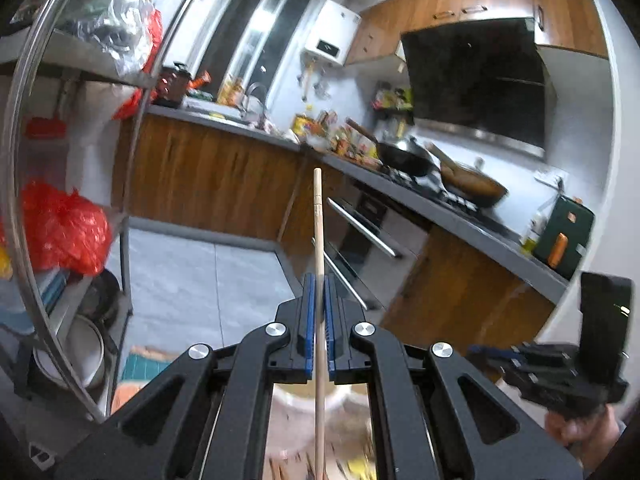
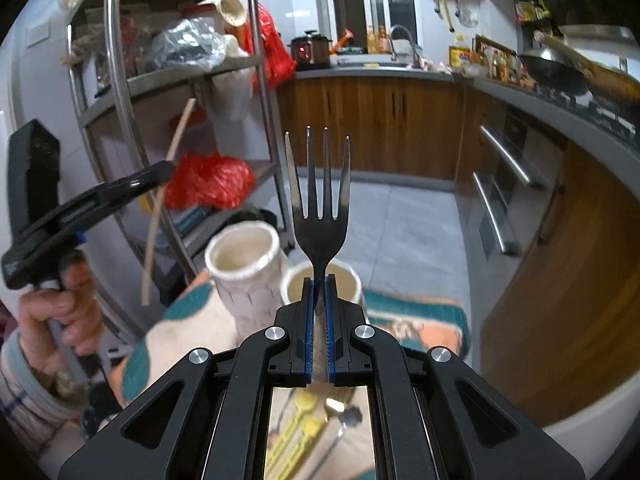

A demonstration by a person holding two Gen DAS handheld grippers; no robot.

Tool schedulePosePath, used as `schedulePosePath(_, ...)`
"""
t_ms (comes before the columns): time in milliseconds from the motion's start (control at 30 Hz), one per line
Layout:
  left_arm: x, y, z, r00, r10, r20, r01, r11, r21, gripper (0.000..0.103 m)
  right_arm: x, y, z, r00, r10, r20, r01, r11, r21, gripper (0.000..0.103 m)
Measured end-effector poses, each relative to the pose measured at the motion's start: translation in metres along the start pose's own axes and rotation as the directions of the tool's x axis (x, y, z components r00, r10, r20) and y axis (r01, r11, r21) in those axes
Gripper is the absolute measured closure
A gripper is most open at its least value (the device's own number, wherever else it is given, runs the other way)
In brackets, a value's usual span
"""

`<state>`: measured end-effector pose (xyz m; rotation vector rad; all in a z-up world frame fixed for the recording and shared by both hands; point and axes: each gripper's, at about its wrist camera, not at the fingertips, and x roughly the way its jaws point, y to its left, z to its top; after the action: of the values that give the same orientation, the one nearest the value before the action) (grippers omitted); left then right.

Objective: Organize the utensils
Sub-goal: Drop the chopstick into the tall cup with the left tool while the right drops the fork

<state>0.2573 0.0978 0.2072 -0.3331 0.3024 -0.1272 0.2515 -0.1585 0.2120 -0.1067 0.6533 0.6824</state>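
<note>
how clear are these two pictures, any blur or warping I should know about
Left wrist view: heavy fisheye bending of the shelf rail; the chopstick is sharp, the things below the left gripper smeared. Right wrist view: the fork is crisp; the cups and patterned cloth are soft; window glare up top.

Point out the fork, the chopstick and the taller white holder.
fork (image 2: pixel 320 236): right wrist view, base of tines.
chopstick (image 1: pixel 318 232): left wrist view, mid-shaft.
taller white holder (image 2: pixel 256 292): right wrist view, outer wall.

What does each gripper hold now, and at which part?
The left gripper is shut on a wooden chopstick, about its middle. The right gripper is shut on a metal fork, by the handle just below the head.
</note>
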Motion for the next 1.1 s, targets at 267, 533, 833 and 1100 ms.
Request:
schedulePosePath(267, 0.039, -0.01, 0.017, 0.993, 0.049, 0.108, -0.055, 0.997, 0.046, 0.099, 0.028, 0.009, 0.024, 1.0, 0.004, 0.016, -0.004, 1.0, -0.024, 0.097)
schedulePosePath(533, 0.06, -0.009, -0.022, 0.989, 0.069, 0.129, -0.082, 0.991, 0.103, 0.099, 0.06, 0.01, 0.029, 1.0, -0.02, 0.006, 0.02, 1.0, -0.022, 0.097)
schedulePosePath(833, 0.047, -0.002, -0.078, 0.993, 0.073, 0.093, -0.085, 0.987, 0.134, 0.099, 0.093, 0.009, -0.001, 0.995, -0.037, -0.089, 0.036, 0.999, -0.014, 0.097)
schedulePosePath(1100, 0.041, 0.0, -0.092, 0.993, 0.102, 0.051, -0.11, 0.979, 0.171, 0.099, 0.108, 0.011, -0.007, 0.99, -0.059, -0.129, 0.06, 0.998, 0.006, 0.097)
